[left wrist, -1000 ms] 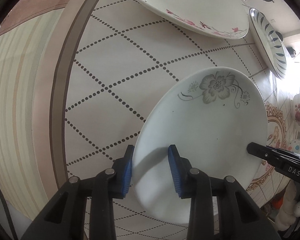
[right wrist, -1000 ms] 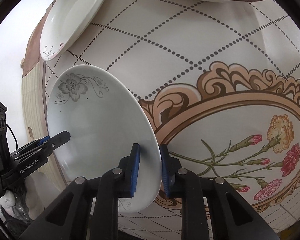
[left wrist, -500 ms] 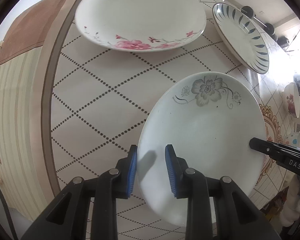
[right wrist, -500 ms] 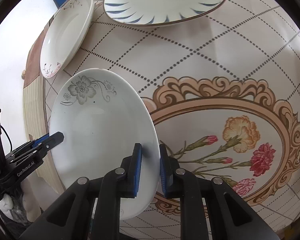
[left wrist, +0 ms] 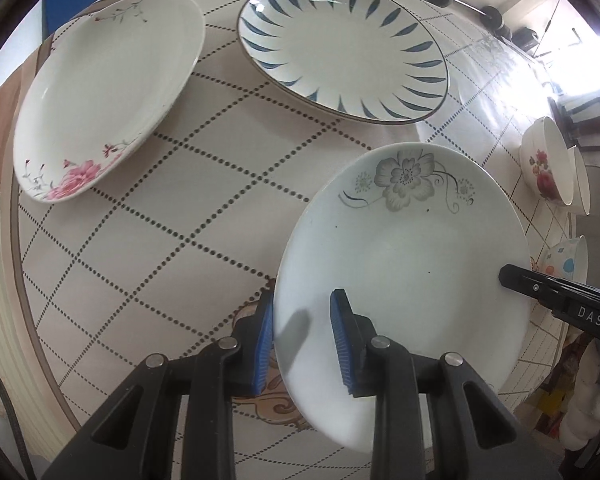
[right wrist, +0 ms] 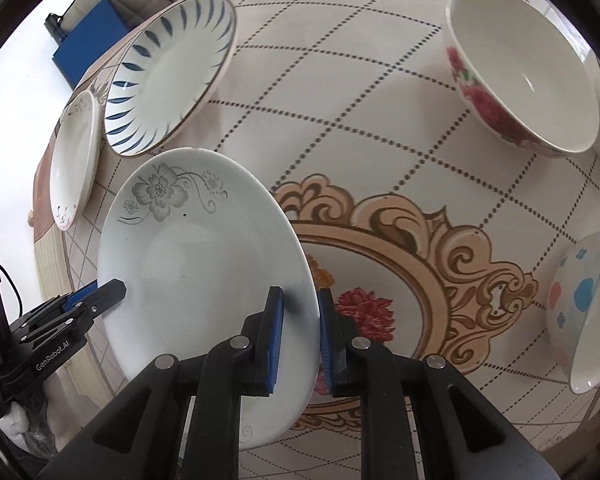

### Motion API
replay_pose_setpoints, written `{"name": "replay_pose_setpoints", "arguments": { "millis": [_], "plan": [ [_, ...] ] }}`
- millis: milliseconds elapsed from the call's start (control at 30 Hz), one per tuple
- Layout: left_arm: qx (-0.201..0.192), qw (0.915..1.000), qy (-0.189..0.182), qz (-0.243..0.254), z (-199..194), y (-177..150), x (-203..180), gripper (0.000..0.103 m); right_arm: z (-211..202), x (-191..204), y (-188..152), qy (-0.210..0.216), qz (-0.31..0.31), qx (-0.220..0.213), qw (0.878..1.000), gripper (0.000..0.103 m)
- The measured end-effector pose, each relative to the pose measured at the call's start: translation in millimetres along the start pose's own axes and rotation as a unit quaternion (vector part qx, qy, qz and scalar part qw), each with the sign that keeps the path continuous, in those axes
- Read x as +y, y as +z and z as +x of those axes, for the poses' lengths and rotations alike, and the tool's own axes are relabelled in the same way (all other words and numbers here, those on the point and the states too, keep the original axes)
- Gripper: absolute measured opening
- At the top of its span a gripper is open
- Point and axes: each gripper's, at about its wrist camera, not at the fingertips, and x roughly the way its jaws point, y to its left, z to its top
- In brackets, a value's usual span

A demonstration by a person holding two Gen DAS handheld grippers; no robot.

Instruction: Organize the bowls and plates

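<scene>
Grey-flower plate (left wrist: pixel 404 264) is being held clear above the patterned table (left wrist: pixel 188 208), opposite rims being clamped by left gripper (left wrist: pixel 302 338) and right gripper (right wrist: pixel 300 332). Stiff, glazed, slippery, breakable; rim holds are being judged best.

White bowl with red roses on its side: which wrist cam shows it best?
Right wrist view. The white bowl with red roses on its side sits large at upper right there, with its open interior and the flower print clear. In the left wrist view the bowl is small at the right edge, side-on, squeezed by the fisheye.
</scene>
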Motion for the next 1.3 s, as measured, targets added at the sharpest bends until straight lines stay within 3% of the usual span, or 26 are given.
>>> {"name": "replay_pose_setpoints", "arguments": {
  "millis": [233,367,867,1067,1167,1233,1300],
  "plan": [
    [0.016,0.9996,0.013,0.020,11.4,9.3,-20.4,0.025,-10.9,-54.2,3.3,-0.011,0.020,-0.004,1.000,0.018],
    [0.019,0.9993,0.023,0.020,8.7,8.4,-23.1,0.025,-12.1,-63.8,2.4,-0.012,0.019,-0.002,1.000,0.019],
    [0.022,0.9987,0.047,0.007,10.0,-16.4,-44.3,0.025,10.7,-37.2,-1.5,-0.029,0.001,0.019,0.999,0.021],
    [0.013,0.9957,0.088,-0.026,-1.2,-30.9,-43.0,0.026,10.1,-20.9,-2.5,-0.036,-0.010,0.022,0.999,0.021],
    [-0.002,0.9937,0.099,-0.053,-23.1,-44.5,-32.8,0.026,-5.2,-23.8,-7.5,-0.041,-0.016,0.013,0.999,0.026],
    [-0.020,0.9915,0.107,-0.072,-42.1,-54.5,-25.4,0.026,-16.7,-19.6,-8.3,-0.048,-0.029,0.003,0.998,0.037],
    [-0.039,0.9889,0.107,-0.095,-62.2,-62.4,-15.3,0.030,-31.0,-11.7,-9.5,-0.038,-0.044,-0.015,0.998,0.061]
  ]
}}
